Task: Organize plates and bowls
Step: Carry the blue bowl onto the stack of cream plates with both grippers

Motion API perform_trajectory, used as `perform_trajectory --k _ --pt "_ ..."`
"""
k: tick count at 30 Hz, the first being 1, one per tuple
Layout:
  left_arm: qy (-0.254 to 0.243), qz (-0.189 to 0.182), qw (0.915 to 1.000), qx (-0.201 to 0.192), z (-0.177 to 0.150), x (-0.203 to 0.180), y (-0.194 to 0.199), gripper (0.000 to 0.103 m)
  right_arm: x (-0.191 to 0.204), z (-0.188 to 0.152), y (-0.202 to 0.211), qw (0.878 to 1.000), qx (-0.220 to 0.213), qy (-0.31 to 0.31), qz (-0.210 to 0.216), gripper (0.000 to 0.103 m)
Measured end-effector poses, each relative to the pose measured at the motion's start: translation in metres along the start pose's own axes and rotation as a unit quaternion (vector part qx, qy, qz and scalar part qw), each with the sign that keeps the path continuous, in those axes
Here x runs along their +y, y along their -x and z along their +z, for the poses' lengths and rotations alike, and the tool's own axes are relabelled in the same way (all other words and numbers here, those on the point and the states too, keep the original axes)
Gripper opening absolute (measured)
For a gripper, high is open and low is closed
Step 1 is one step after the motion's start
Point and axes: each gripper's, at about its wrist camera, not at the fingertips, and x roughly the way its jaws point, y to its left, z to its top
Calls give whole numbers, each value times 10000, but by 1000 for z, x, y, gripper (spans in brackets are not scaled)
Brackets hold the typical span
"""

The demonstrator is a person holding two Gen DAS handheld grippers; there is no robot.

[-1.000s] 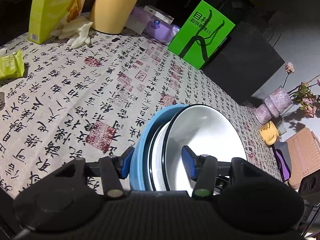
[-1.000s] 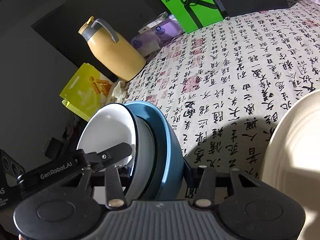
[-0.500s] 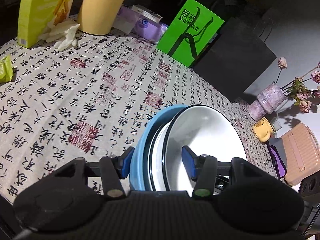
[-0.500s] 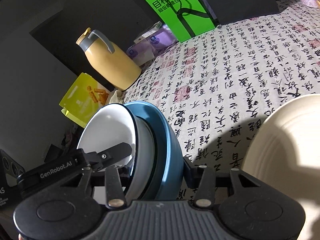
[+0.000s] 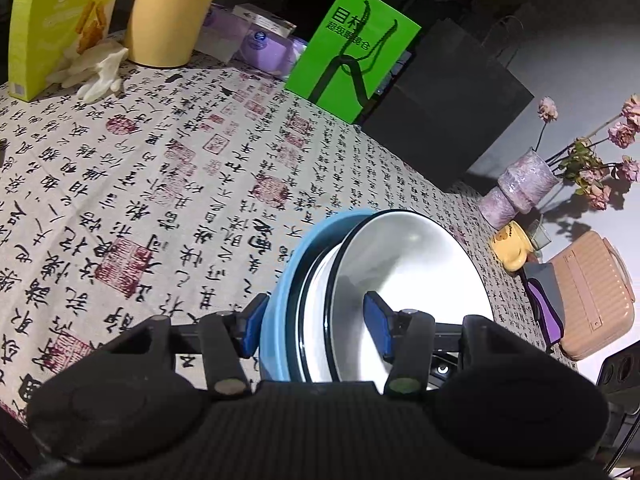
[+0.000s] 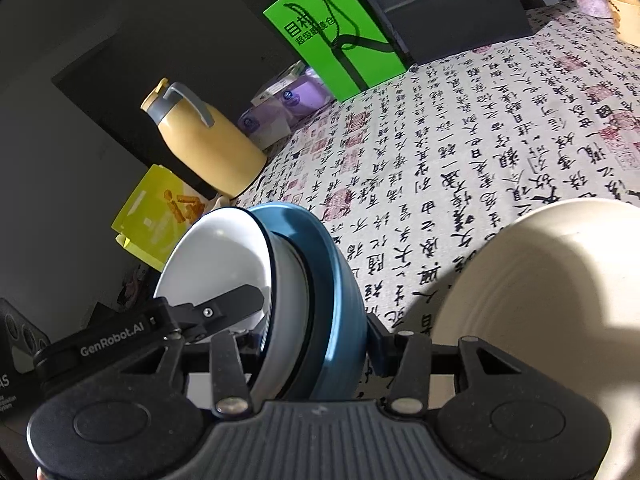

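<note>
Bowls [image 5: 384,292] clamped by both hand-held grippers [image 5: 316,320] [image 6: 316,340] — one reads "GenRobot.AI".

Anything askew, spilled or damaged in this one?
Only the nested stack of bowls, clamped on edge between left gripper and right gripper, off the tablecloth. A white glove lies crumpled. No spills or breakage visible.

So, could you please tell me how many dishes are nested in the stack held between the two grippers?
3 show: a blue outer dish, a middle one with only its white rim visible, and the white bowl innermost. More may be hidden inside.
</note>
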Motion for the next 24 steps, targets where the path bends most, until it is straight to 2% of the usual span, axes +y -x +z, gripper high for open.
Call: perform_trajectory --k 24 --pt "-371 -243 9988 212 -15 -59 -17 52 -42 3 46 9988 -359 -303 -167 45"
